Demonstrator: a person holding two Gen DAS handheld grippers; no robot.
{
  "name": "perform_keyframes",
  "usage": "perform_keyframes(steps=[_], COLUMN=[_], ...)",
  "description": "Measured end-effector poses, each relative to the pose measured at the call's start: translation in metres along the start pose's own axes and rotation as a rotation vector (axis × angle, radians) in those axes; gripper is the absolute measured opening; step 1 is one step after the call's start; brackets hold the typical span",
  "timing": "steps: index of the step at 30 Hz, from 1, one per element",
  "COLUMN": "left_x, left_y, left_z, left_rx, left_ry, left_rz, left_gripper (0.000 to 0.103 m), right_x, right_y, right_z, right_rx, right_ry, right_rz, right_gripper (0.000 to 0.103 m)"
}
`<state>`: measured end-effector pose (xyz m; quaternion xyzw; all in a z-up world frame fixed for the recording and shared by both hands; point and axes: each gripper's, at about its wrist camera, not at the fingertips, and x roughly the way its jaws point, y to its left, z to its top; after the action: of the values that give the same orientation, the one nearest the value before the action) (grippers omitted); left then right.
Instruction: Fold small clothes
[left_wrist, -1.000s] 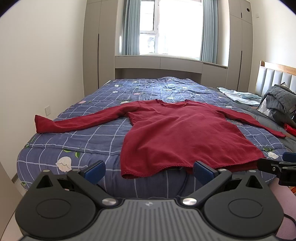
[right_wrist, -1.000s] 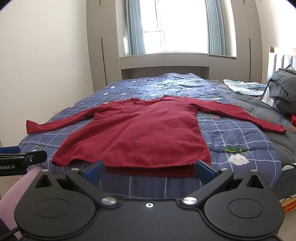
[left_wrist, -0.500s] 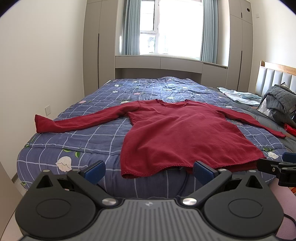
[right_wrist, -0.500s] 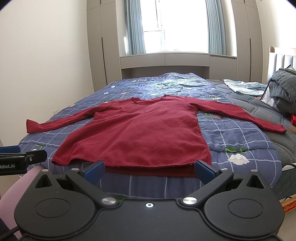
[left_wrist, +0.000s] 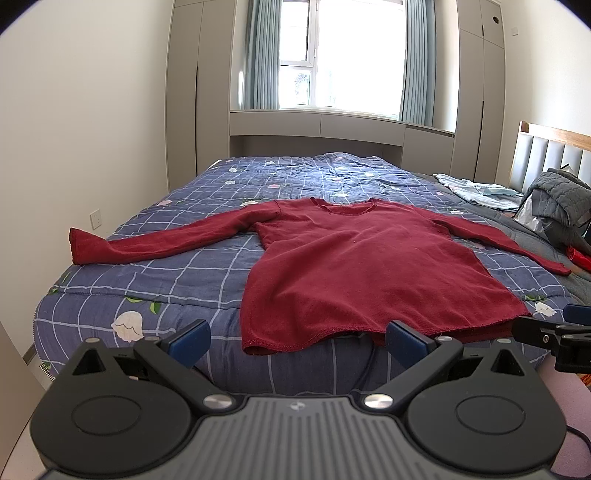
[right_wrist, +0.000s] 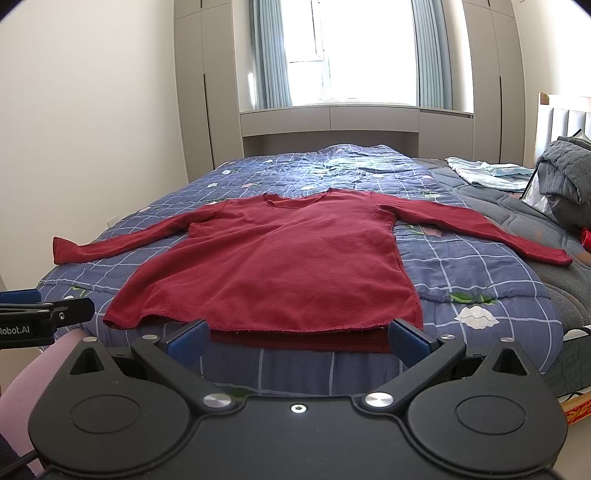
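Note:
A dark red long-sleeved top (left_wrist: 362, 266) lies flat on the blue checked bed cover (left_wrist: 166, 273), front up, both sleeves spread out, hem at the near bed edge. It also shows in the right wrist view (right_wrist: 280, 266). My left gripper (left_wrist: 297, 338) is open and empty, just short of the hem's left part. My right gripper (right_wrist: 297, 338) is open and empty, just short of the hem's right part. Each gripper shows at the side of the other's view, the right one (left_wrist: 554, 334) and the left one (right_wrist: 40, 317).
A grey quilt pile (left_wrist: 561, 199) and a light blue cloth (left_wrist: 476, 190) lie at the right by the headboard (left_wrist: 546, 147). A small red item (left_wrist: 578, 254) lies by the pile. A wall (left_wrist: 74, 147) runs along the left; wardrobes and a window stand behind.

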<state>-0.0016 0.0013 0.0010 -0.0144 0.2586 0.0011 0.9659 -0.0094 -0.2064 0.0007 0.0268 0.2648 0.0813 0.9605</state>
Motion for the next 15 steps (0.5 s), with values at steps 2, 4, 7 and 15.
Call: perform_keyframes(steps=[2, 4, 7, 15], left_x=[0.0000, -0.0004, -0.0001, 0.0012], left_y=[0.0000, 0.0003, 0.0001, 0.0001], left_z=[0.0000, 0.0000, 0.0000, 0.0008], left_rx=[0.000, 0.000, 0.000, -0.004], left_ry=[0.000, 0.000, 0.000, 0.004], left_rz=[0.000, 0.000, 0.000, -0.013], left_gripper=[0.103, 0.103, 0.103, 0.103], right_x=[-0.0003, -0.0006, -0.0006, -0.0010], right_y=[-0.0002, -0.0003, -0.0004, -0.0001], right_z=[-0.0002, 0.0004, 0.0004, 0.0001], right_rx=[0.000, -0.001, -0.001, -0.002], right_ry=[0.000, 0.000, 0.001, 0.001], right_rz=[0.000, 0.000, 0.000, -0.001], right_gripper=[0.103, 0.103, 0.103, 0.103])
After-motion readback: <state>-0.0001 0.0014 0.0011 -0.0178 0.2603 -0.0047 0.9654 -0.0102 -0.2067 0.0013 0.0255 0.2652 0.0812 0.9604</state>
